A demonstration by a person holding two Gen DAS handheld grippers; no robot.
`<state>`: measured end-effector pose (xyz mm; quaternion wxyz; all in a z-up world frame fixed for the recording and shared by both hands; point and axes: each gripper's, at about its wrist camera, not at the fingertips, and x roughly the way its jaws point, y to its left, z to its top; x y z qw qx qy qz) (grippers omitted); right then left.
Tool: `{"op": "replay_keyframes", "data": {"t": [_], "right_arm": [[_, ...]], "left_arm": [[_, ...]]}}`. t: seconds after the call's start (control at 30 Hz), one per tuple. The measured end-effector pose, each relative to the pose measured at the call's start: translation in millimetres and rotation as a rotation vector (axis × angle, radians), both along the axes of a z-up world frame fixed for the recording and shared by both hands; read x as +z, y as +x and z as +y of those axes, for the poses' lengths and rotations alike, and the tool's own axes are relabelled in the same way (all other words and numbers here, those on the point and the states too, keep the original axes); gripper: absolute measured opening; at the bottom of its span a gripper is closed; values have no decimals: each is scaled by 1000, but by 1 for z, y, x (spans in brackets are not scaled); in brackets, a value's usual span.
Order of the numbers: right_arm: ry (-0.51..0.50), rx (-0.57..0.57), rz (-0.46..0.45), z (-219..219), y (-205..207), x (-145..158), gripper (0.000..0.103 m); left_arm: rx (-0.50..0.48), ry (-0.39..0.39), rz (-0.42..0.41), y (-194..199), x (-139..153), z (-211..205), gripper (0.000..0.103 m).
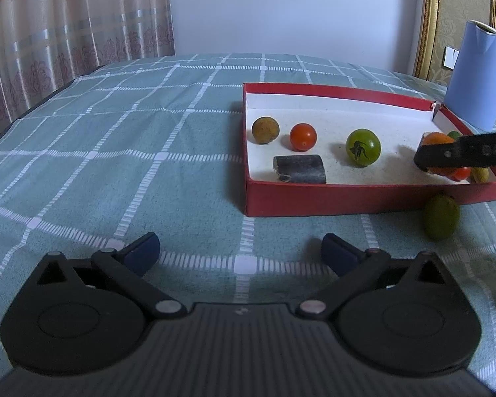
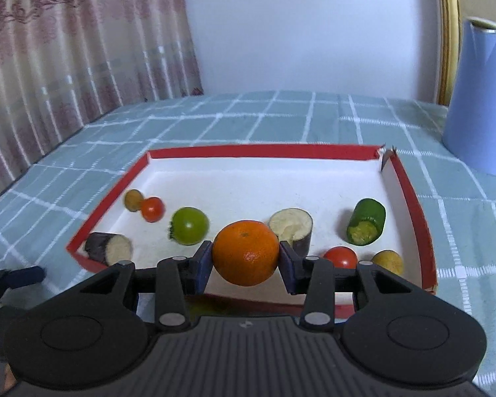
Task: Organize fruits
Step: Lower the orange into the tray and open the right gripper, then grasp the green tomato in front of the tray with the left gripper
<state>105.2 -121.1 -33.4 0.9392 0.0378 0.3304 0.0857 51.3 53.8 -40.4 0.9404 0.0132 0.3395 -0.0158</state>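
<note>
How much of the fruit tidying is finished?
Nearly finished, it seems. Several pieces already lie in the red cardboard box, such as the green tomato and a small red tomato. The right gripper holds the round orange over the box. One green oval fruit sits outside on the checked cloth; the open left gripper is near.

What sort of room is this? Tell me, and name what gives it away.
Probably a room in a home, perhaps a dining area. A checked tablecloth covers the table, patterned curtains hang at the left, and a gold-framed panel stands by the wall. The red box of fruit suggests a staged tidy-up.
</note>
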Motion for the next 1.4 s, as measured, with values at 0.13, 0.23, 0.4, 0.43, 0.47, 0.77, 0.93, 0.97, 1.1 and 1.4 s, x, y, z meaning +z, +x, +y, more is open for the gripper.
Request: {"op": "replay_keyframes", "data": {"t": [0.13,0.23,0.4,0.43,0.47,0.77,0.93,0.97,1.1,1.4], "right_arm": [[-26,-8,9,5,14,-5,41],[-74,-31,12,12,26,-10,41],[-92,-46,35,11,33,-17,42],[-90,-31,38,10,31,-15,42],[-97,-15,36,10,27,-13,42],[-138,4,-122,-12,-51,13,76],[-136,-102,-125,-47,-85,2,76],[-126,-127,-110,-55,-86,-2,76],[-97,-232,-37,-83,-78,-21,76],[-113,-271,-6,-100,-70,-37,86]], "left_arm": [[0,-1,0,0,0,0,103],[0,-1,0,0,0,0,103],[0,-1,0,0,0,0,103],[0,0,0,0,0,0,103],[0,-1,0,0,0,0,103],[1,-1,0,0,0,0,103],[1,0,1,0,0,0,103],[1,1,1,0,0,0,103],[-1,-1,1,0,0,0,103],[-57,-112,-17,-17,21,-11,103]]}}
